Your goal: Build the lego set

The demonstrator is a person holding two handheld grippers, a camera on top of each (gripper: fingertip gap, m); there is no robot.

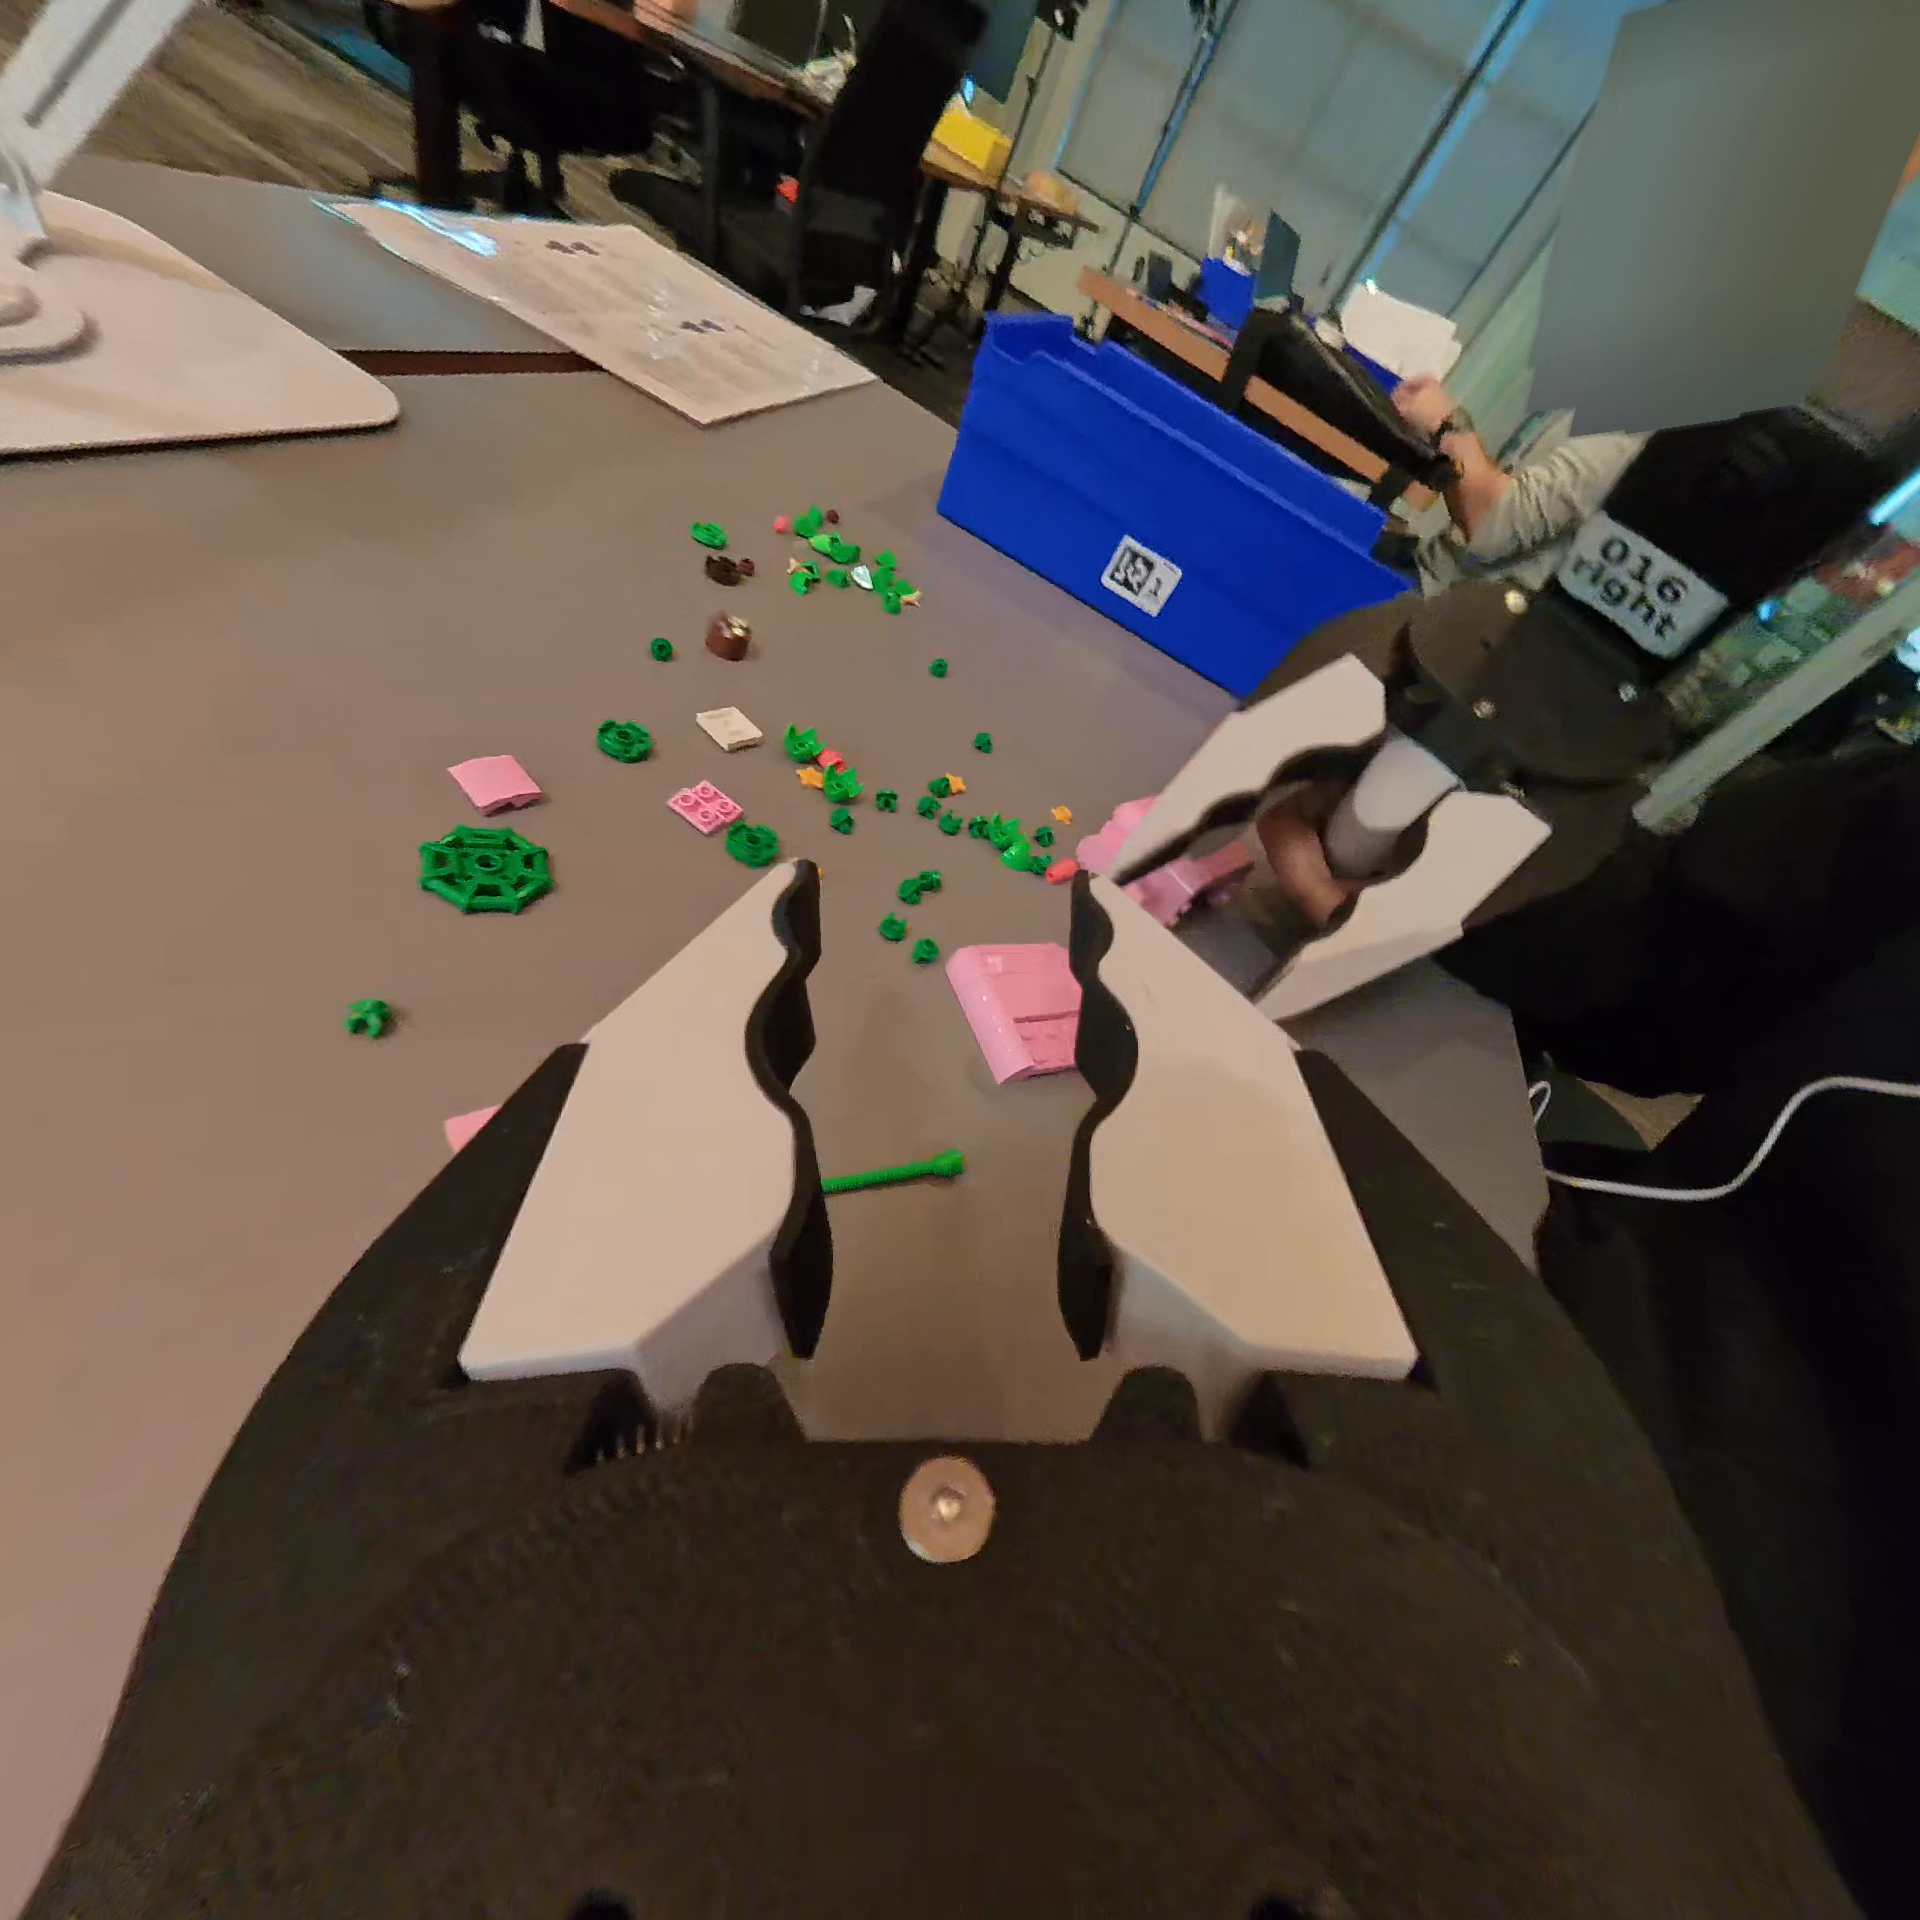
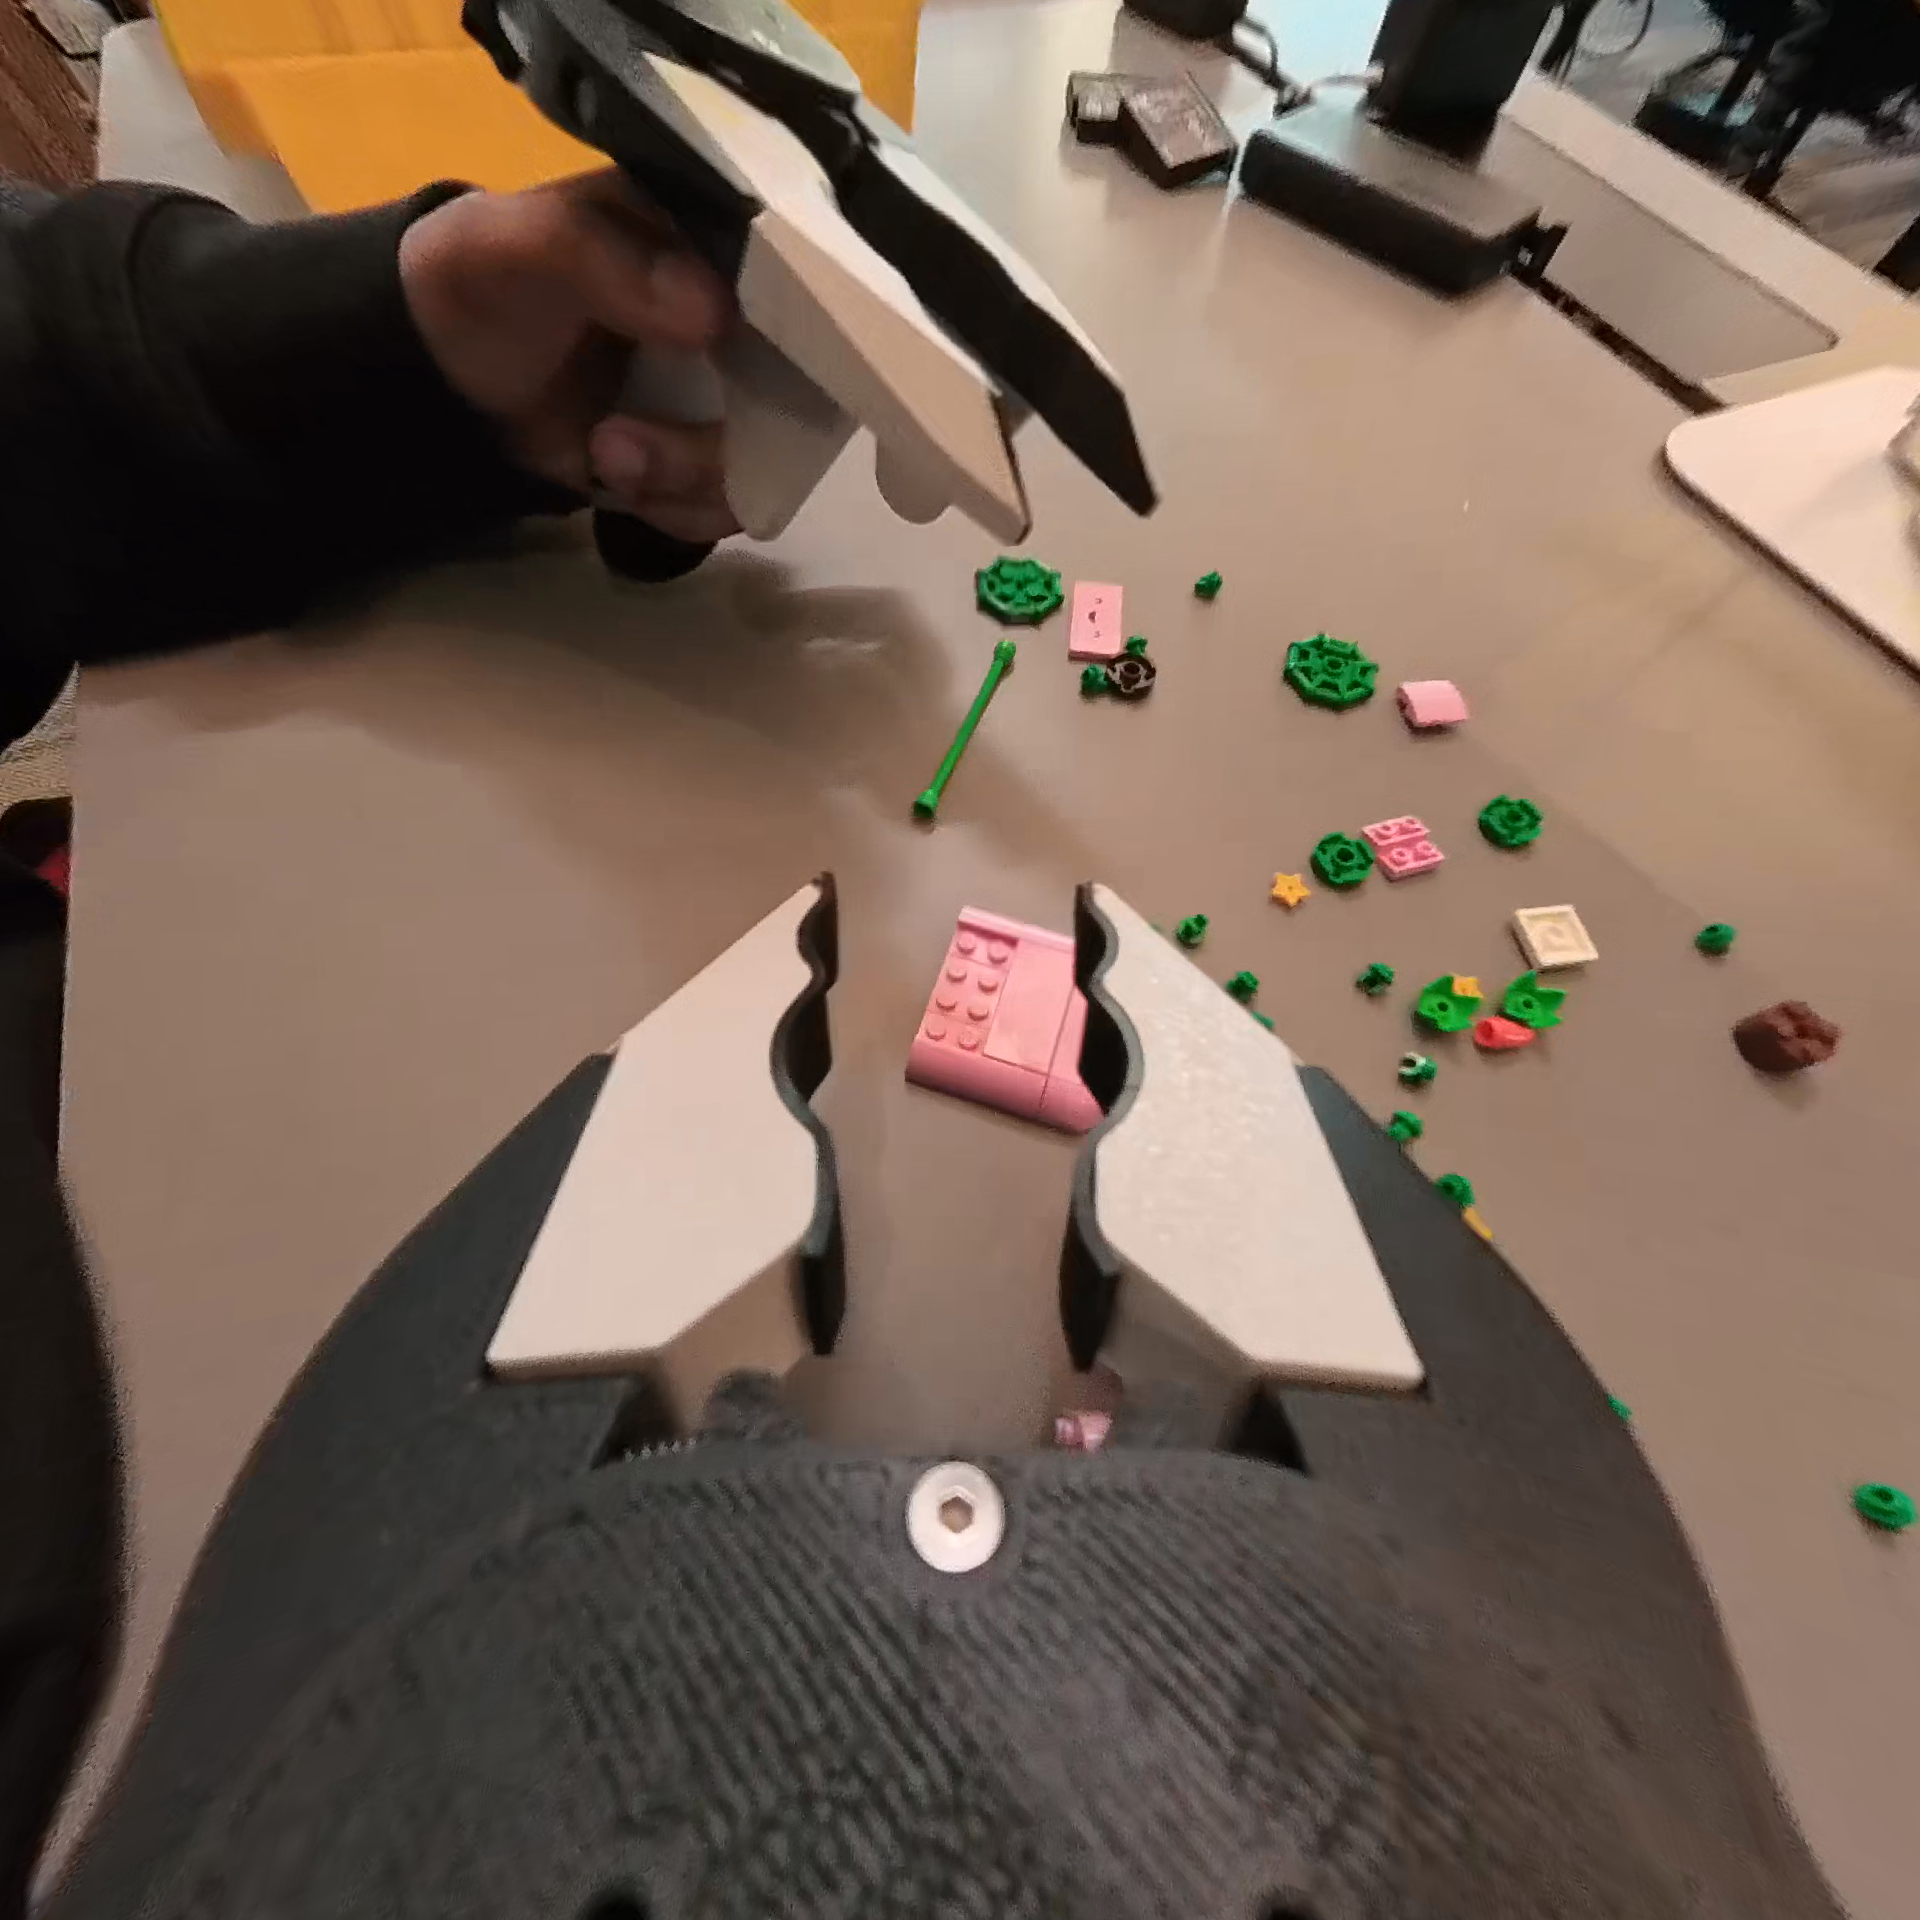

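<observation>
Loose Lego pieces lie on the grey table (image 1: 260, 644). A pink built piece (image 2: 997, 1023) with studs lies flat on the table between my right gripper's (image 2: 956, 888) fingers, close to the right pad; the left pad stands clear of it. The right gripper is open. My left gripper (image 1: 940, 878) is open and empty above the table, with the same pink piece (image 1: 1018, 1008) beside its right finger. A green rod (image 1: 894, 1174) lies under it. The left gripper (image 2: 1081, 514) hovers farther off in the right wrist view. A green web-shaped plate (image 1: 485, 870) lies to the left.
Small green leaves, pink tiles, a white tile (image 1: 729, 727) and a brown piece (image 1: 727, 636) are scattered about. A blue bin (image 1: 1143, 488) stands at the table's far edge. Paper sheets (image 1: 623, 301) and a white board (image 1: 156, 343) lie at the far left. One gripper's finger ends stand about 8 cm off the other's. To the pink built piece (image 2: 997, 1023): right tips about 4 cm, left tips about 10 cm. My left wrist view (image 1: 1070, 1006) looks at it from another angle.
</observation>
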